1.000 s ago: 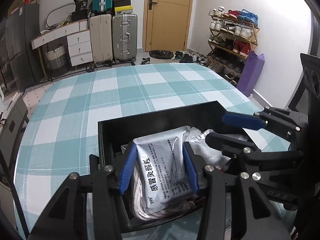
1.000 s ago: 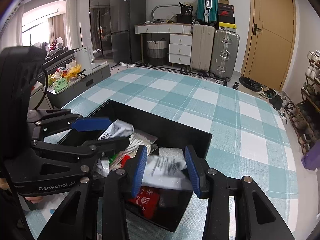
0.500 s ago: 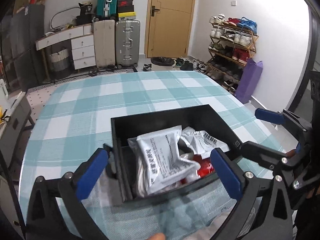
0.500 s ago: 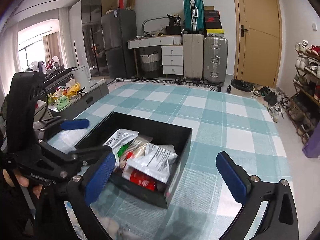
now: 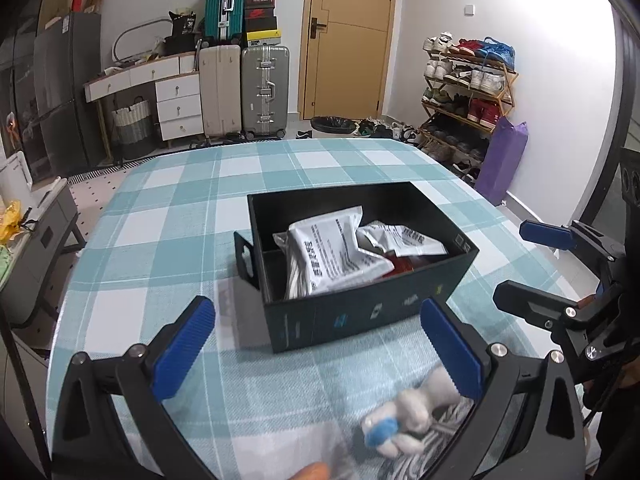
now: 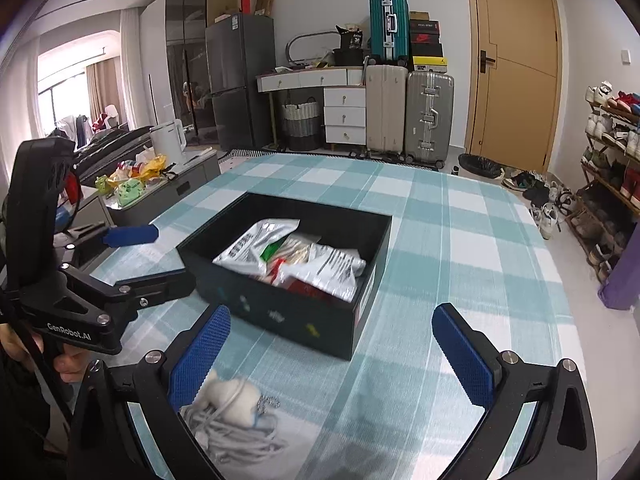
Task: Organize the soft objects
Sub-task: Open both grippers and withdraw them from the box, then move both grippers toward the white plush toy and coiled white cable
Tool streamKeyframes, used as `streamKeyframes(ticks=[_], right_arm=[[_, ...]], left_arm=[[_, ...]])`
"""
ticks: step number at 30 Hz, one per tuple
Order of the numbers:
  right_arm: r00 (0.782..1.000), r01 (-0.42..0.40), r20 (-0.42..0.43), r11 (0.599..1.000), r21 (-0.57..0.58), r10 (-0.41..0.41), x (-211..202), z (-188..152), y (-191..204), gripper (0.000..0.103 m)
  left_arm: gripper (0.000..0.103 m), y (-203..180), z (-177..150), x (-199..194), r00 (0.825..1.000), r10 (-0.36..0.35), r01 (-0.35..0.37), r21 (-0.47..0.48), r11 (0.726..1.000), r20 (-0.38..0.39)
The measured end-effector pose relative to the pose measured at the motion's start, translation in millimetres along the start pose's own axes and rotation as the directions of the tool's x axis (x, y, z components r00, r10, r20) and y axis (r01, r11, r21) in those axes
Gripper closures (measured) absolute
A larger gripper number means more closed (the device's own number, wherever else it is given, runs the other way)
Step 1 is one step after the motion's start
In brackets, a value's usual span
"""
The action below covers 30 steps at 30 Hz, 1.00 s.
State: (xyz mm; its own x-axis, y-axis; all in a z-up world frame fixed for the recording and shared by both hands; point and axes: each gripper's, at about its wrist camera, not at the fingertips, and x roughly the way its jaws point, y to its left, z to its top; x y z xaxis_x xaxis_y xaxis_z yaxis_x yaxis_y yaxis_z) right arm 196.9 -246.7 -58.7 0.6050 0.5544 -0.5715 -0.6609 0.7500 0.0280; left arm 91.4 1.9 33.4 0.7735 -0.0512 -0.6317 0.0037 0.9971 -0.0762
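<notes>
A black open box [image 5: 372, 312] [image 6: 280, 312] stands on the checked tablecloth and holds several soft packets, among them a large white sachet [image 5: 332, 256] [image 6: 336, 268]. My left gripper [image 5: 316, 344] is open and empty, drawn back from the box's near wall. My right gripper [image 6: 332, 348] is open and empty too, also back from the box. A white plush toy with a blue tip [image 5: 404, 416] [image 6: 228, 392] lies on a coiled grey-white cord [image 6: 228, 432] near the table's front, just below both grippers.
The table [image 5: 168, 240] is covered in a teal and white check cloth. Each gripper shows at the side of the other's view. Suitcases [image 5: 264, 92], drawers, a door and a shoe rack [image 5: 464, 96] stand beyond the table.
Both grippers let go of the white packets in the box, opened wide and pulled back and up. The plush toy and cord have come into view.
</notes>
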Motion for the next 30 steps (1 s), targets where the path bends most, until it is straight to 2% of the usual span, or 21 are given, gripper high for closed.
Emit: streamKeyframes(ticks=[11,20,30], right_arm=[[0.999,0.009,-0.035,1.0,0.012,-0.009,-12.6,-21.3,13.4,0.001],[0.993,0.006,-0.118,0.999,0.037,-0.002,-7.5,-43.9,25.7,0.001],[0.984,-0.026,-0.176,0.998,0.064,0.037,-2.3,-63.5,34.5,0.001]], left_arm=[[0.0,-1.0,-21.1,-9.2,1.0,0.011,-0.011,-0.01,1.0,-0.012],[0.0,-7.1,-37.1,-7.8,0.999,0.042,-0.042,0.0,0.999,-0.031],[0.0,-5.3,-47.4,-9.0,0.998,0.019,-0.02,-0.015,1.0,-0.052]])
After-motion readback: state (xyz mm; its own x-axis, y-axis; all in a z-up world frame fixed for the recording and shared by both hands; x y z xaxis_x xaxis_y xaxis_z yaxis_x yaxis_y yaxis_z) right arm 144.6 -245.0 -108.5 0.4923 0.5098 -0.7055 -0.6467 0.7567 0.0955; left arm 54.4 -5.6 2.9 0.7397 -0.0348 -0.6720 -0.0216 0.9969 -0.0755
